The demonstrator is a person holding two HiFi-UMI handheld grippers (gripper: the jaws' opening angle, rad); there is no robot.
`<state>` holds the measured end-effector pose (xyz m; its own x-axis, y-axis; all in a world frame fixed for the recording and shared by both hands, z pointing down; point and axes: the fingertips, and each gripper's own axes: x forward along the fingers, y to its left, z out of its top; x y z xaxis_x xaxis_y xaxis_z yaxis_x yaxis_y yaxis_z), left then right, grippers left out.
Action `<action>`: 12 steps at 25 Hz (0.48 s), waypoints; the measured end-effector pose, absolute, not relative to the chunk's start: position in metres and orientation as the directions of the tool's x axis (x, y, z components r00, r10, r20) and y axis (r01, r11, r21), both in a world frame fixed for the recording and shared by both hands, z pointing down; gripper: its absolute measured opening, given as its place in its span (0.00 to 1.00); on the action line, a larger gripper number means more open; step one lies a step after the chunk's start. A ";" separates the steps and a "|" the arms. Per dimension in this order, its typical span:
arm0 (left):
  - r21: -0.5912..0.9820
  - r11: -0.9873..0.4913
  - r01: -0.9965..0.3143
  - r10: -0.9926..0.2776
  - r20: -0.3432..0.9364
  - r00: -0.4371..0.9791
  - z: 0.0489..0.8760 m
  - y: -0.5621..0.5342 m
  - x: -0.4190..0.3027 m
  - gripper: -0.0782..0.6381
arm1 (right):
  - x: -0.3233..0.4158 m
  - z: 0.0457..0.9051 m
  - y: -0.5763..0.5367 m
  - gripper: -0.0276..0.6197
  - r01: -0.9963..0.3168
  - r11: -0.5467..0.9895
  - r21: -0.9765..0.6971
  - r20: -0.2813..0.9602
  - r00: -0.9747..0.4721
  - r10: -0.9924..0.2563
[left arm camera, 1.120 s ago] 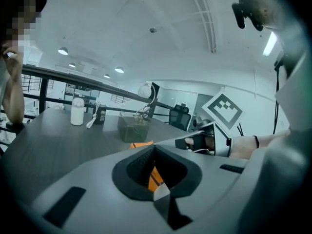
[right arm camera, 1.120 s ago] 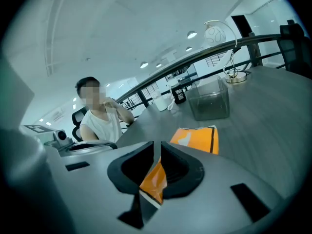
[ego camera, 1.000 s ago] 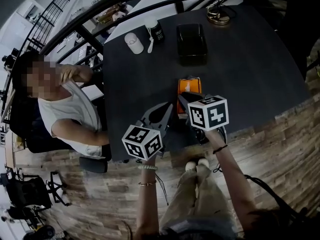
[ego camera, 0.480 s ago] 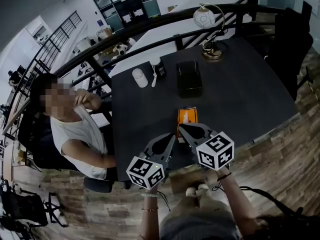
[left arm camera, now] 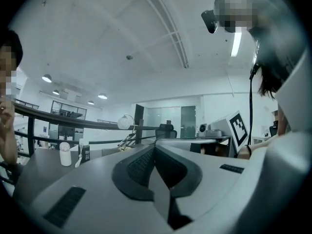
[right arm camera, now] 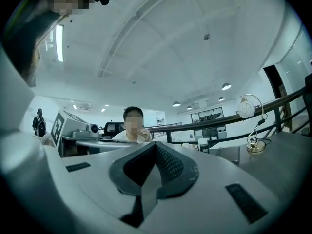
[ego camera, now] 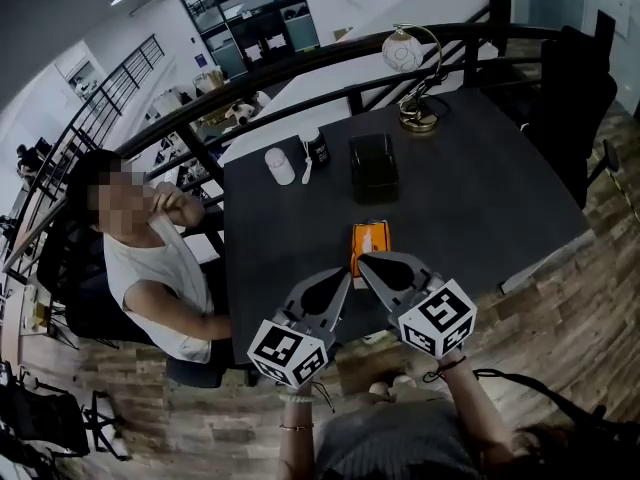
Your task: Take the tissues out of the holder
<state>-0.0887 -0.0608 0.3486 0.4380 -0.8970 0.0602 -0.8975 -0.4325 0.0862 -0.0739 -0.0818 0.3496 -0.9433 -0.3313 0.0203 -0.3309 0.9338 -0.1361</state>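
The person sits at the tabletop's left edge, so there is little free room on that side. The left hand-held gripper is clenched on nothing: its own view shows the jaws pressed together with only ceiling and room beyond them. Its tip hangs just left of the near end of the orange pack.

The pack lies flat near my edge of the tabletop, with a white patch showing in its top. Its long axis runs straight away from me toward the black box, which stands apart from it farther back. I cannot tell which of the two is the holder. If it is the box, the tissues lie outside it; if it is the pack, the white tissue sits in its slot.

The right hand-held gripper is also clenched and empty. In the head view its tip overlaps the pack's near end, so I judge it the nearer one. Both point up and forward, and neither of their views shows the pack.

Two bottles stand to the box's left and a lamp at the far edge. Right of the pack the tabletop is bare out to its edge.
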 end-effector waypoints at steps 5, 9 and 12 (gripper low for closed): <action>0.068 -0.431 -0.900 -0.901 0.026 0.433 0.336 -0.055 -0.087 0.12 | -0.073 0.341 -0.072 0.06 -0.326 0.940 -0.097 -0.011 -0.945 -0.328; 0.061 -0.432 -0.900 -0.901 0.020 0.434 0.334 -0.055 -0.086 0.12 | -0.074 0.341 -0.069 0.06 -0.326 0.942 -0.077 -0.019 -0.944 -0.328; 0.056 -0.442 -0.895 -0.896 0.026 0.443 0.336 -0.055 -0.083 0.12 | -0.071 0.345 -0.070 0.06 -0.342 0.935 -0.093 -0.020 -0.938 -0.345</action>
